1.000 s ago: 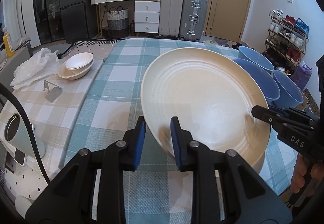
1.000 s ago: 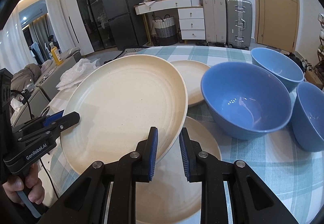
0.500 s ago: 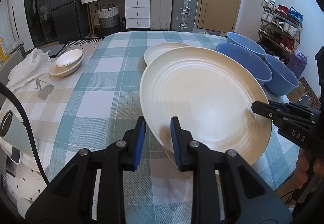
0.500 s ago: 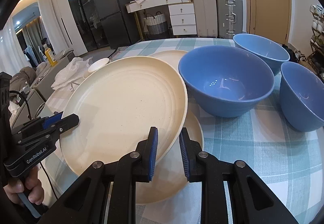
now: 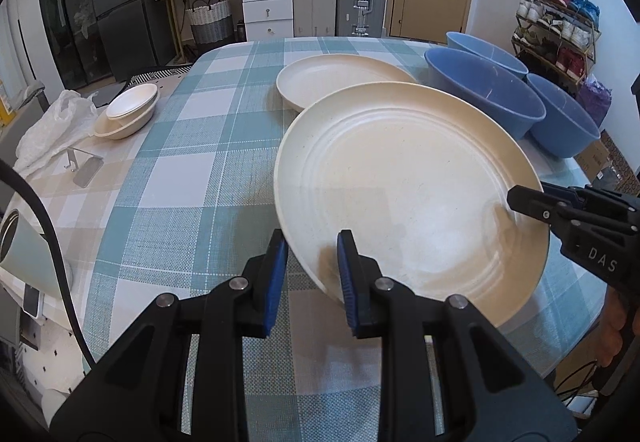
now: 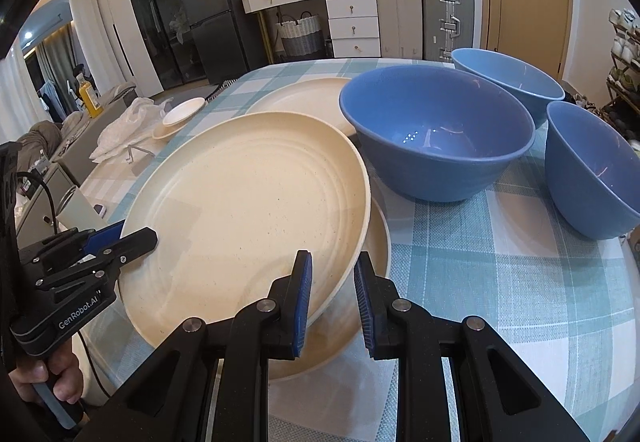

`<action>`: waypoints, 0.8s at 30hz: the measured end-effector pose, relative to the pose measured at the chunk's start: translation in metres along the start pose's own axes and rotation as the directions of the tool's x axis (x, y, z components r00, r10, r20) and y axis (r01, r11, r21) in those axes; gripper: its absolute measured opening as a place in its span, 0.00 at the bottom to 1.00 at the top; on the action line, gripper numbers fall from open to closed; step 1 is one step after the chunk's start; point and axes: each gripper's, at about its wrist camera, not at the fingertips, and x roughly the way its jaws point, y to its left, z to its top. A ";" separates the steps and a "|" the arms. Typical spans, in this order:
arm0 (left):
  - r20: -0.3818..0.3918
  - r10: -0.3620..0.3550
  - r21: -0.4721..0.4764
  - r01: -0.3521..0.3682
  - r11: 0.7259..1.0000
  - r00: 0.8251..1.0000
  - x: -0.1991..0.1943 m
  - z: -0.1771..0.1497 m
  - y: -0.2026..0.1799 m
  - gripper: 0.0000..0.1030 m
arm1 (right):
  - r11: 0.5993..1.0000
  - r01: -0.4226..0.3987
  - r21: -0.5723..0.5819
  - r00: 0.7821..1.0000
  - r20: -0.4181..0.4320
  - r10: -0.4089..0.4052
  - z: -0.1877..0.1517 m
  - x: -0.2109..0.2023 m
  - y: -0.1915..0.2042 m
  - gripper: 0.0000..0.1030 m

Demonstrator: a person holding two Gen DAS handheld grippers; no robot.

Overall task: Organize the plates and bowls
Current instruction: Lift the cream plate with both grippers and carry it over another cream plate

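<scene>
A large cream plate (image 5: 408, 194) is held by both grippers, a little above a second cream plate (image 6: 376, 242) lying on the checked tablecloth. My left gripper (image 5: 312, 274) is shut on the plate's near-left rim. My right gripper (image 6: 332, 290) is shut on its opposite rim and shows in the left wrist view (image 5: 532, 202). A third cream plate (image 5: 344, 78) lies further back. Three blue bowls (image 6: 436, 130) (image 6: 508, 78) (image 6: 592, 162) stand to the right.
Two small cream bowls (image 5: 128, 114) are nested on a side surface at the left, beside a white plastic bag (image 5: 52, 126) and a metal stand (image 5: 82, 166). The table's front edge (image 5: 560, 346) is close. Suitcases and drawers stand behind the table.
Both grippers have lowered the held plate toward the plate lying on the table. The far plate and bowls have come into fuller view.
</scene>
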 end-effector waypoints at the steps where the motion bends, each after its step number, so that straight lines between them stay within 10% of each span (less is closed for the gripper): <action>1: -0.002 0.002 0.005 -0.002 1.000 1.000 0.002 -0.001 -0.001 0.21 | 1.000 0.003 -0.001 1.000 -0.002 -0.003 -0.001 0.000 0.001 0.21; 24: -0.072 -0.004 0.063 0.009 0.998 0.997 0.031 -0.010 -0.012 0.25 | 0.996 0.084 -0.030 0.996 -0.022 -0.084 -0.010 0.012 0.002 0.22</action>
